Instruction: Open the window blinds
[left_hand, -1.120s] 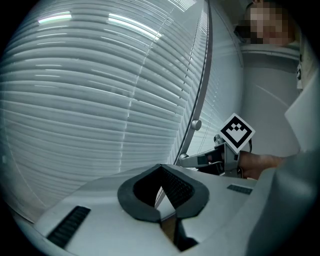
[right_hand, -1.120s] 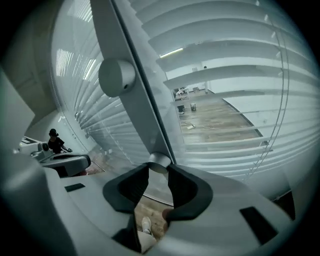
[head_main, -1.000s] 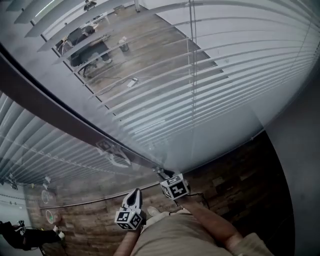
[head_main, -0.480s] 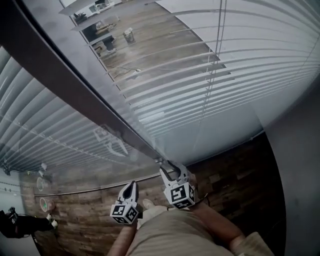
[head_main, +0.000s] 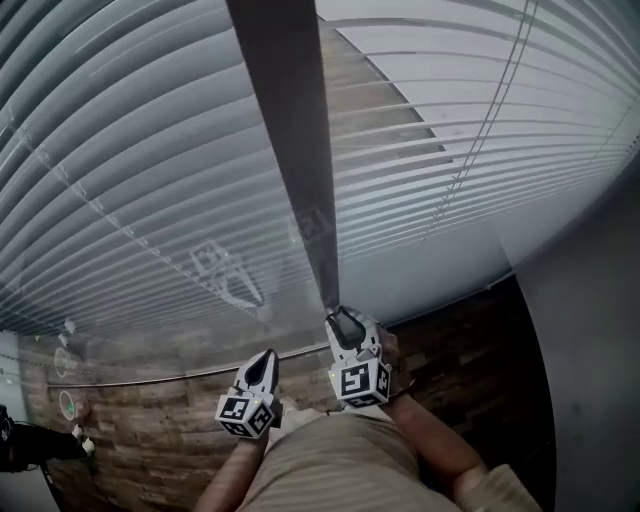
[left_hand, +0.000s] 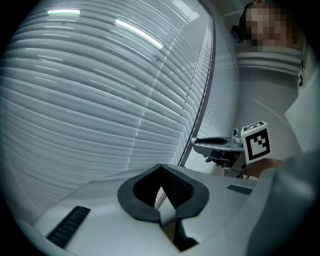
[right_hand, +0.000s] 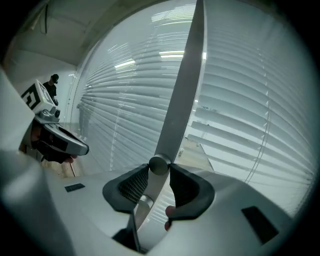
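White slatted blinds (head_main: 150, 150) fill the window in front of me. Their grey tilt wand (head_main: 290, 150) runs down from the top of the head view into my right gripper (head_main: 340, 318). In the right gripper view the wand (right_hand: 182, 100) passes between the dark pads of the right gripper (right_hand: 159, 172), which is shut on its lower end. My left gripper (head_main: 265, 358) hangs lower left of it, shut and holding nothing. The left gripper (left_hand: 161, 200) points at the blinds (left_hand: 90, 90), with the wand (left_hand: 200, 110) and right gripper (left_hand: 215, 145) to its right.
A thin lift cord (head_main: 490, 110) hangs down the right blind. A dark wall (head_main: 590, 350) closes the right side. Wood-look floor (head_main: 180, 420) and a thin rail (head_main: 150, 378) lie below the window. My legs (head_main: 340, 465) fill the bottom of the head view.
The right gripper has risen and rolled with the wand in its jaws. The wand, slanted in the head view before, now stands nearly upright. The left gripper has moved up slightly.
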